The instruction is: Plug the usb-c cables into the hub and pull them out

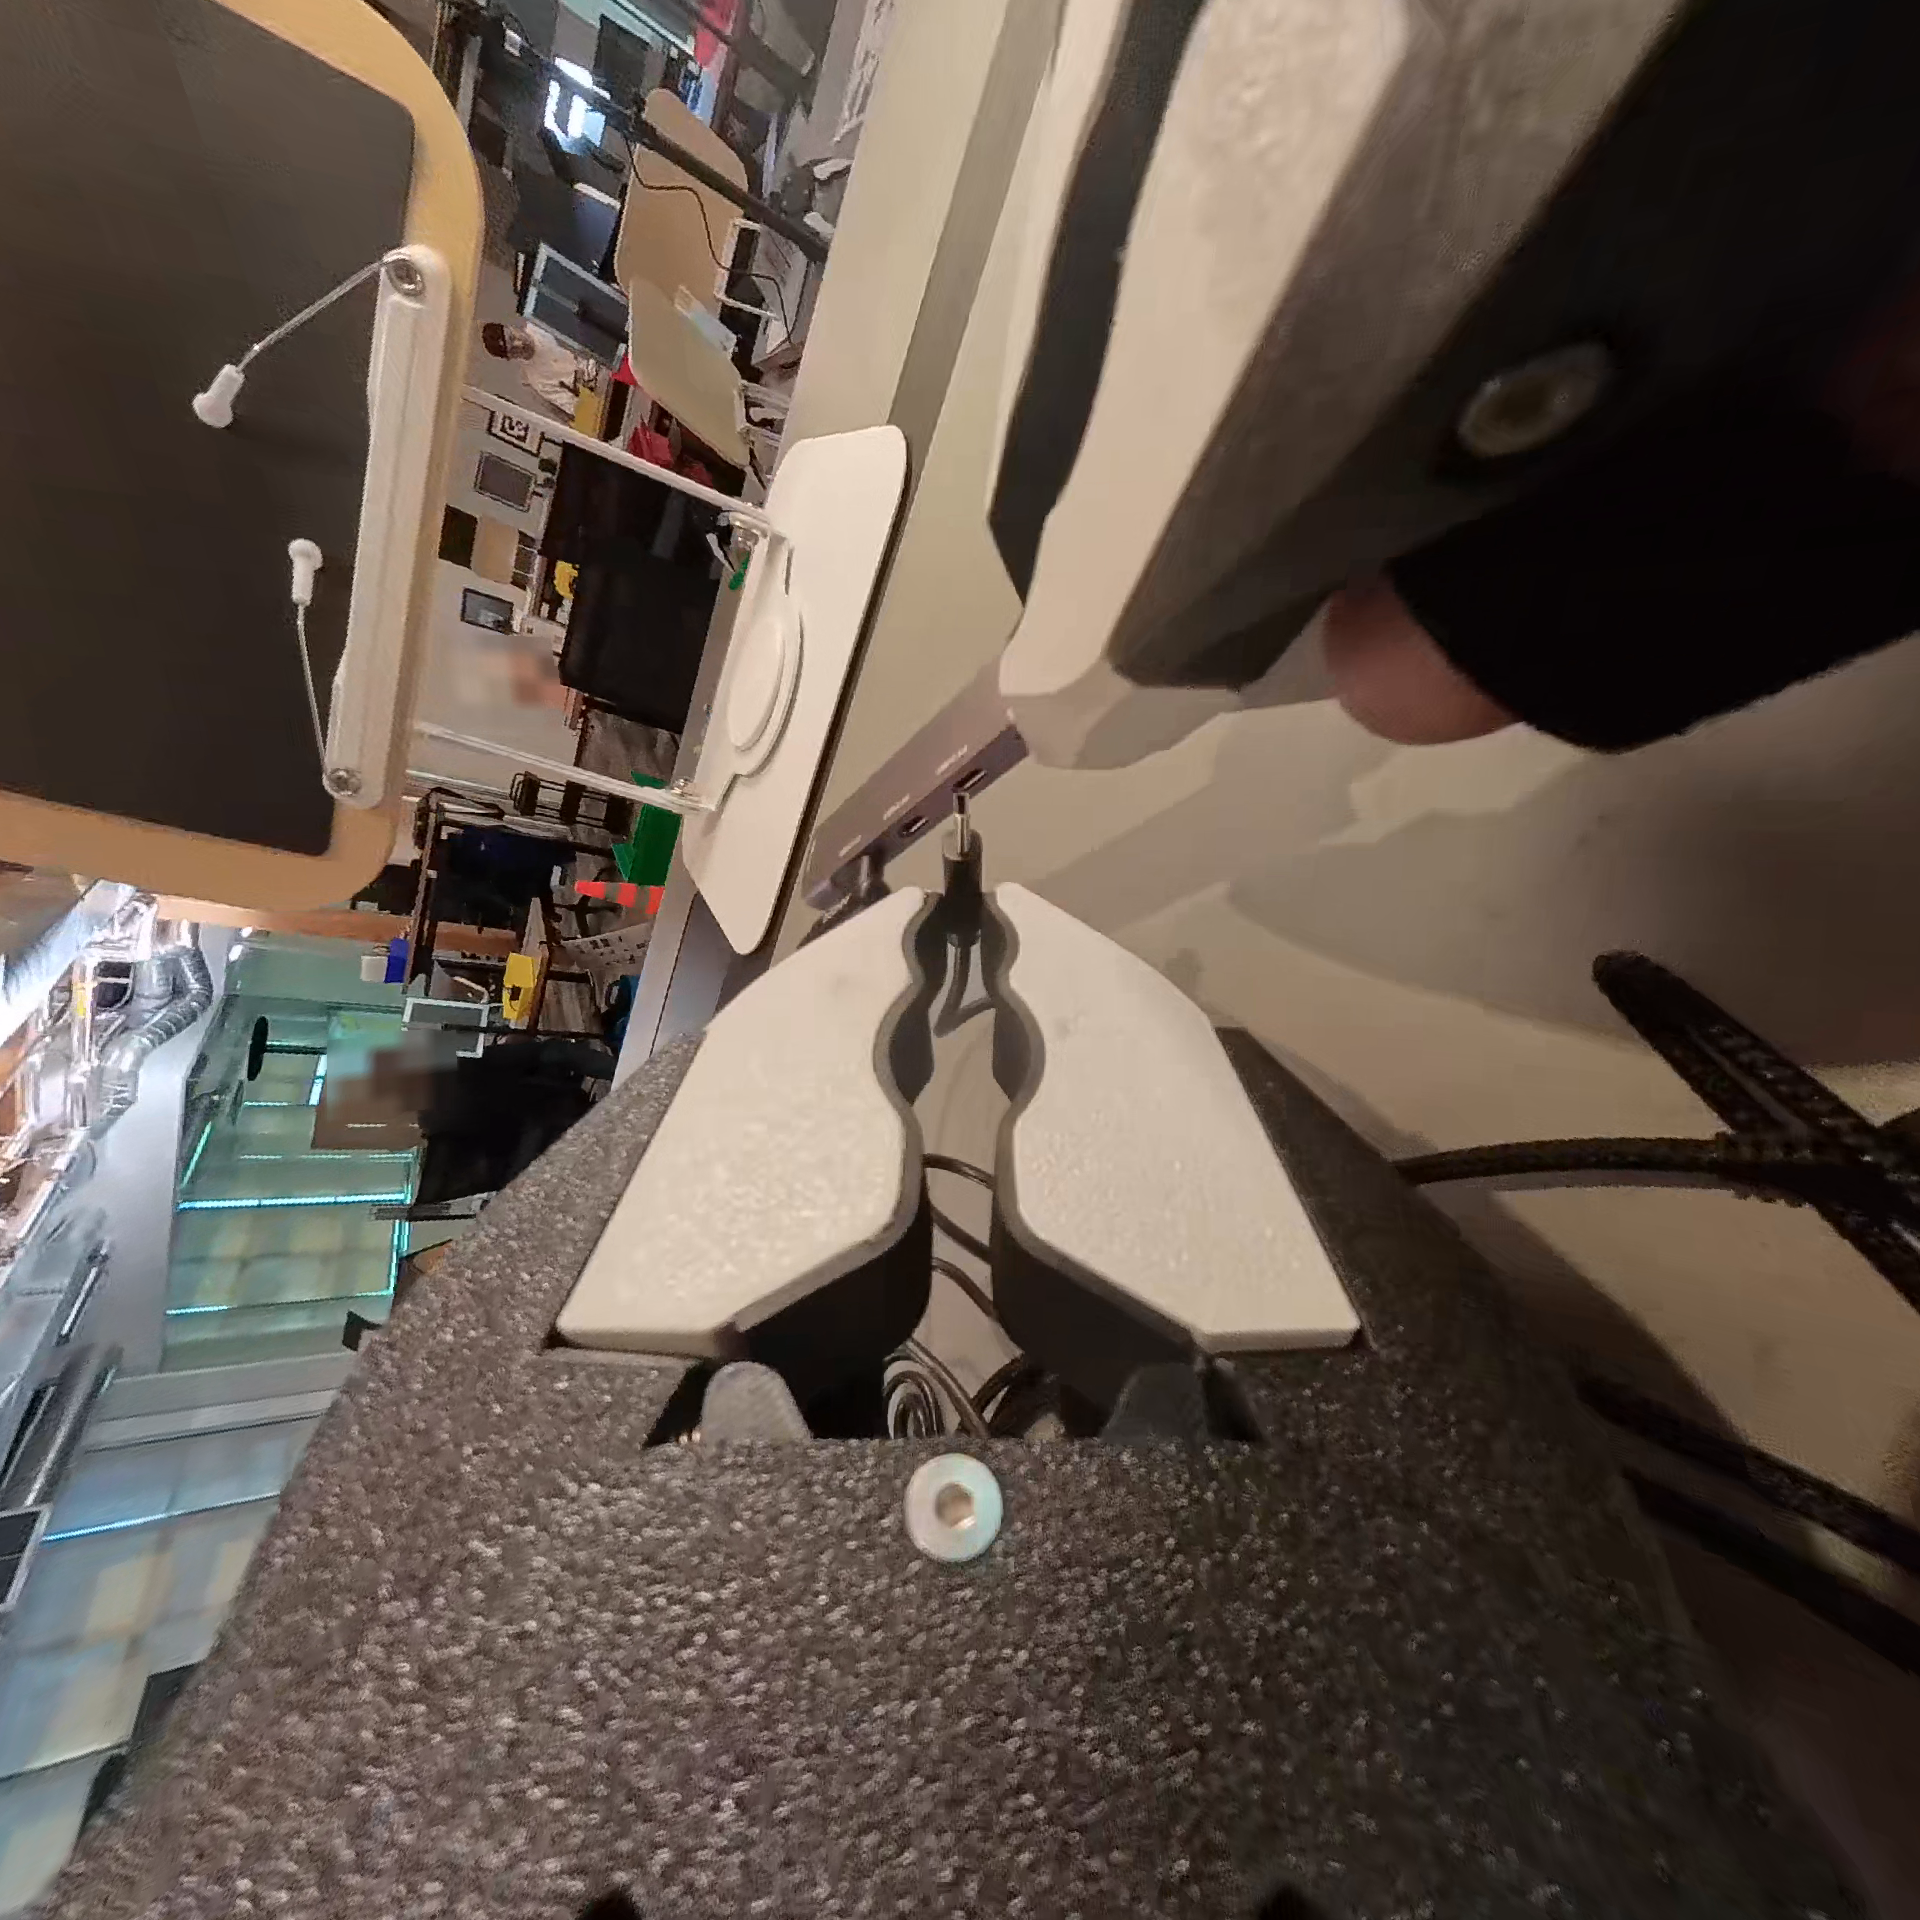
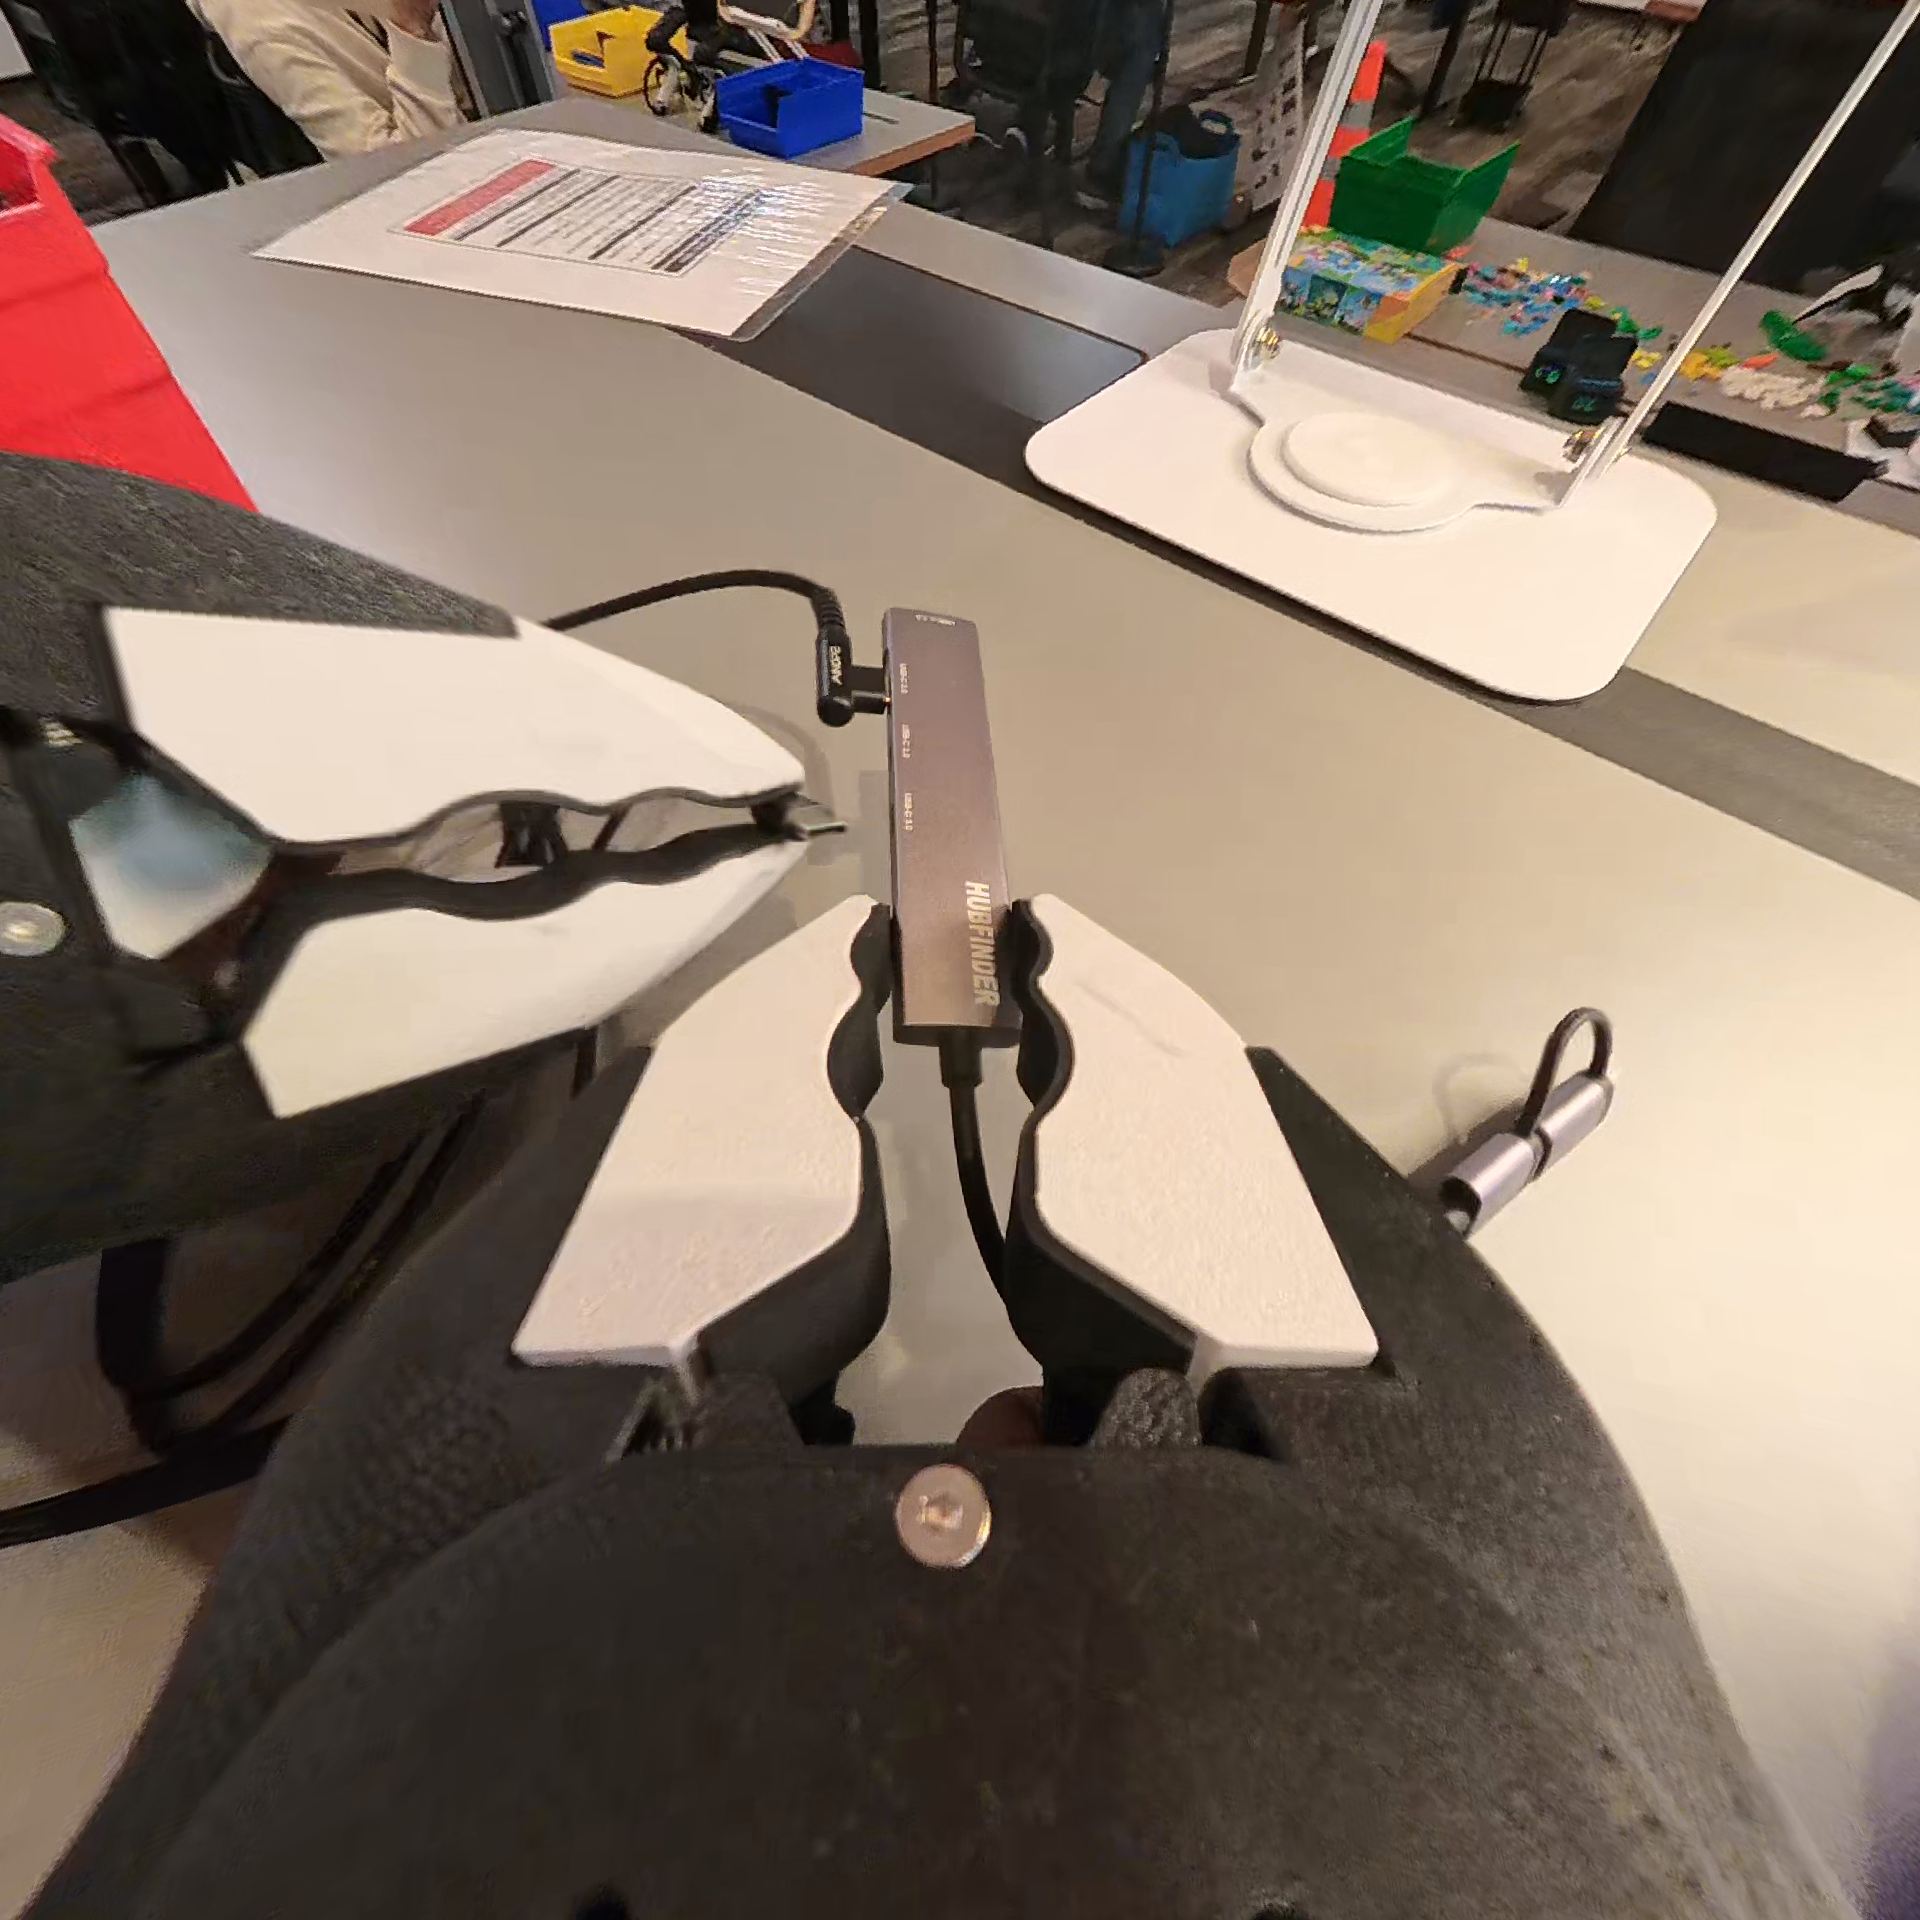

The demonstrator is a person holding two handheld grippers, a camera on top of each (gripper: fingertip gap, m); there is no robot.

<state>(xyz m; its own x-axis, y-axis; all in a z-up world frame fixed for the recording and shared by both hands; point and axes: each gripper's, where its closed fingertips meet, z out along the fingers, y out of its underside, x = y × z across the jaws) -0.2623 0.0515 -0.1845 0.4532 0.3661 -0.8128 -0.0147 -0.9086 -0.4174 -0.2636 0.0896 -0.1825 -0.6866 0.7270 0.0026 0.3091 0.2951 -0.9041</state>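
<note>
Right hand-held gripper (image 2: 951, 935) clamped around grey hub (image 2: 940, 821) on pale bench (image 2: 1351, 883), left hand-held gripper (image 1: 958, 902) pinching loose usb-c plug (image 1: 961, 840) just beside hub's side ports, second angled cable (image 2: 836, 670) plugged in.

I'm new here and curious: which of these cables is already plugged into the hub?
Find the grey table, then the slim grey hub pinched by the right tool. The plugged-in cable has a black right-angle plug seated in the hub's far side port; the left tool holds a straight plug outside.
</note>
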